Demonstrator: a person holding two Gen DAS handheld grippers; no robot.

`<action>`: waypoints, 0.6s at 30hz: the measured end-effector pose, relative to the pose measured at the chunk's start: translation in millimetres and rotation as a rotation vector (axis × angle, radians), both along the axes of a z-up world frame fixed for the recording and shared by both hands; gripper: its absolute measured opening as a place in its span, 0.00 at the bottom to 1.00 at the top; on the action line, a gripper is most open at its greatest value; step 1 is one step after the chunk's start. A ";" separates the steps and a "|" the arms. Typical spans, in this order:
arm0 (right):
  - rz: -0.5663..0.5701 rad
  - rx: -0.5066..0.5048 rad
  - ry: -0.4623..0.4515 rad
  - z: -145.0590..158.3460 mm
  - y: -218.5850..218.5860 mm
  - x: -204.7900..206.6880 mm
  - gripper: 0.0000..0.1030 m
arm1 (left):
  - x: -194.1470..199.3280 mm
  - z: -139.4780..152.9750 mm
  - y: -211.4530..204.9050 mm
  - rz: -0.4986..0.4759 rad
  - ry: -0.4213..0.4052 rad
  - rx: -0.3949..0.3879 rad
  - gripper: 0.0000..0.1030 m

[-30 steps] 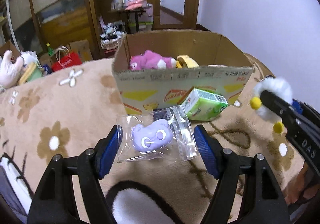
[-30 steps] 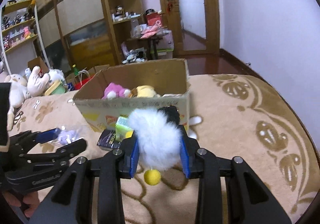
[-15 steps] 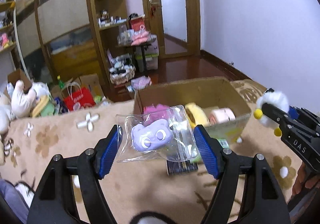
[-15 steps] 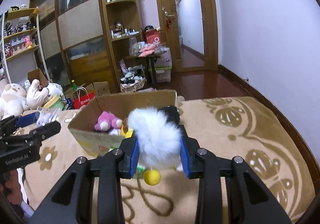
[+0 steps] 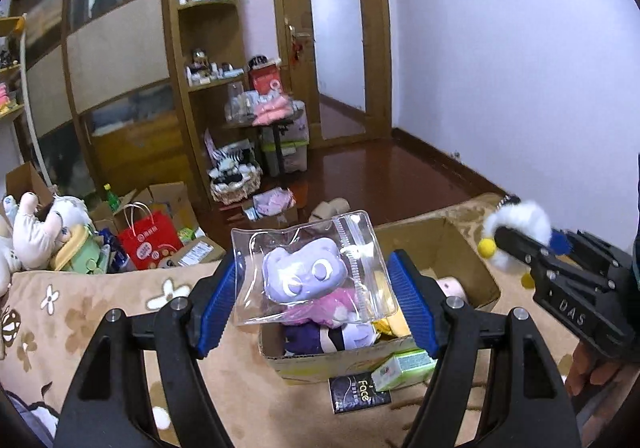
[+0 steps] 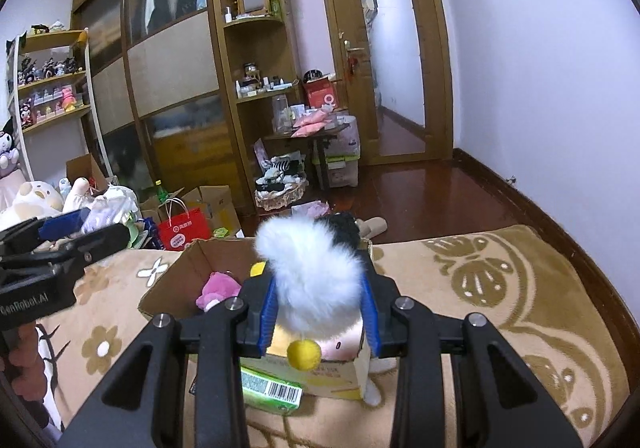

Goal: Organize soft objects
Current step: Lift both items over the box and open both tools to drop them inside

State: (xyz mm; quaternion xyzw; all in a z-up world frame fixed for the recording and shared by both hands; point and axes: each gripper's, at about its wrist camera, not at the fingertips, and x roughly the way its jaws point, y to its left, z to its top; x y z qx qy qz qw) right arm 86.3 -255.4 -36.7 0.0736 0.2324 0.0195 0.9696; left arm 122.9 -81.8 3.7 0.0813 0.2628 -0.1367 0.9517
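Presently your left tongs [image 5: 314, 302] grip a clear bag [image 5: 312, 268] with a purple plush above the cardboard box [image 5: 440, 248]; your right tongs [image 6: 318, 318] clamp a white fluffy toy [image 6: 312, 288], hiding the box's interior.

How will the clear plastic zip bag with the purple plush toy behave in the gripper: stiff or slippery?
The clear plastic zip bag looks glossy, so probably slippery. It keeps its shape between the left gripper pads, so the film seems fairly stiff. The purple plush toy inside likely makes it light.
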 end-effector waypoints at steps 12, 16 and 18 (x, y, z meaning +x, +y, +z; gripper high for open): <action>0.058 0.048 0.043 -34.2 -0.8 31.4 0.38 | 40.6 -53.3 -6.0 0.008 0.110 0.047 0.72; 0.073 0.065 0.078 -51.5 -0.6 39.6 0.38 | 50.8 -67.0 -6.4 0.017 0.149 0.043 0.72; 0.078 0.067 0.100 -59.4 0.1 43.4 0.39 | 54.6 -73.5 -5.3 0.017 0.171 0.040 0.72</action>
